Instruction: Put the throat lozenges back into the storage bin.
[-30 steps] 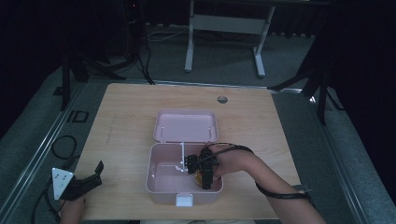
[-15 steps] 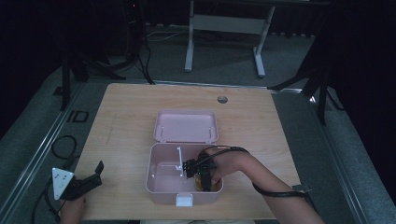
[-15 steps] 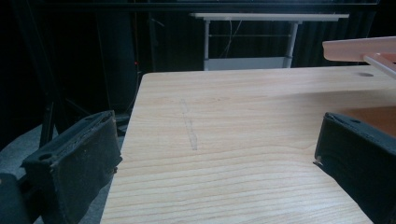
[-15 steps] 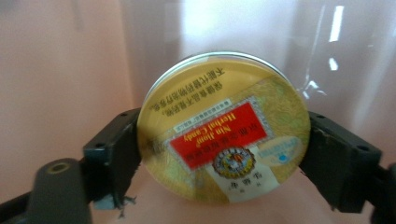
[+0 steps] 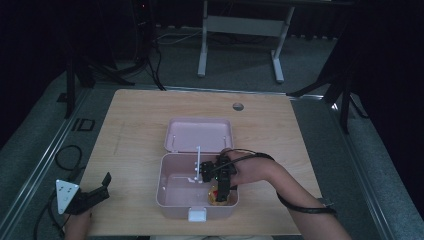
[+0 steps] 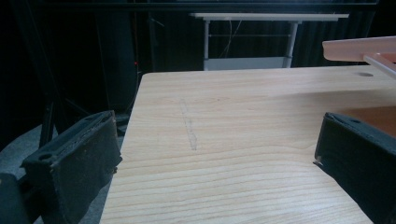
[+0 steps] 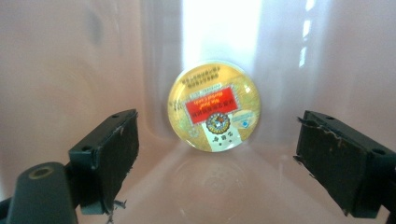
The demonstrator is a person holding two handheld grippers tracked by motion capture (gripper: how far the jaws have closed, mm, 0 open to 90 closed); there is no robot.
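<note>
Right gripper (image 5: 223,188) inside pink lunch box (image 5: 172,199), jaws open, round gold tin (image 7: 214,112) dead ahead between them, leaning on box wall. Left gripper (image 5: 95,192) open, idle on tabletop (image 5: 135,115), far left.

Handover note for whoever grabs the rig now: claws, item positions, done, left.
Right claw: open, inside the pink box, jaws either side of the round yellow tin, not gripping it.
Left claw: open, holding nothing, at the table's near-left edge.
Tin leans against the box's near-right corner wall. Lid open.
Done: tin is in the box.
Left: probably withdraw the right claw, close the lid.
</note>
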